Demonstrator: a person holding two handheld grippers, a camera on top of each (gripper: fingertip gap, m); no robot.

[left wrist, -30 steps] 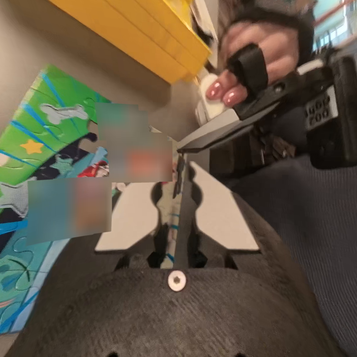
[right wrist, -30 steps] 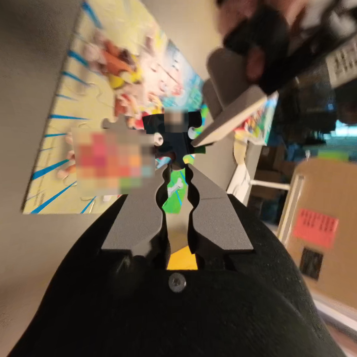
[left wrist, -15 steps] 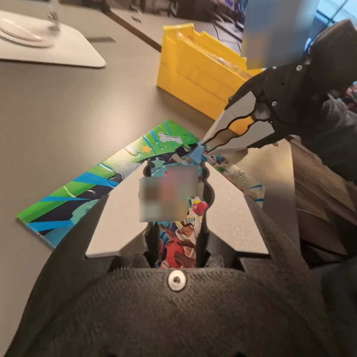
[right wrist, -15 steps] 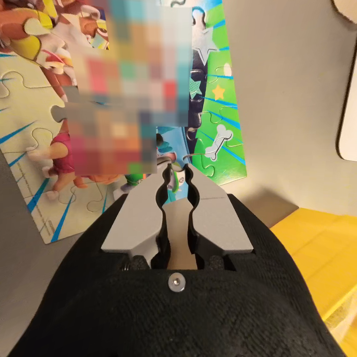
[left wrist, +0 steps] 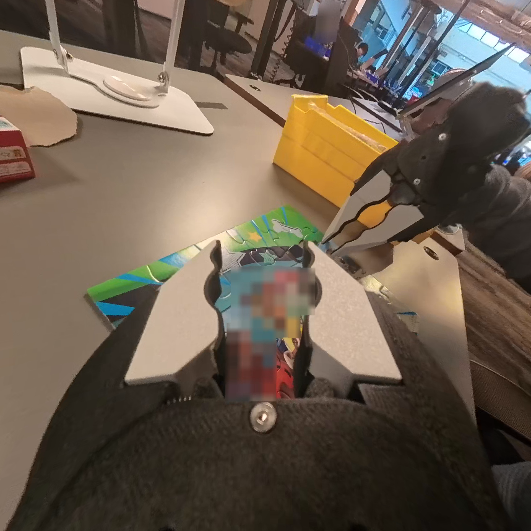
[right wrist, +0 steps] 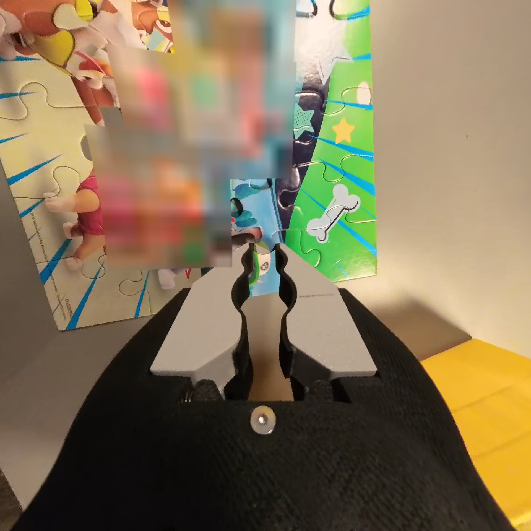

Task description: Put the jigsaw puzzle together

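The left tool (left wrist: pixel 260 247) hangs spread and bare above the cartoon jigsaw puzzle (left wrist: pixel 258 238) on the grey worktop (left wrist: pixel 143 186). The right tool (right wrist: pixel 263 247), narrowly parted, tips down at the puzzle's near edge. Beyond stand a yellow bin (left wrist: pixel 321 161) holding something clear-wrapped, a white stand base (left wrist: pixel 115 92) and a red box (left wrist: pixel 11 155).

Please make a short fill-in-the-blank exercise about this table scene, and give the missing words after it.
1. The jigsaw puzzle lies flat on the grey ____.
2. The storage bin beyond the puzzle is ____ in colour.
3. The fingers of the left hand-held gripper stand wide ____ above the puzzle.
4. On the green corner of the puzzle, beside the yellow star, is printed a pale ____.

Missing words: table; yellow; apart; bone
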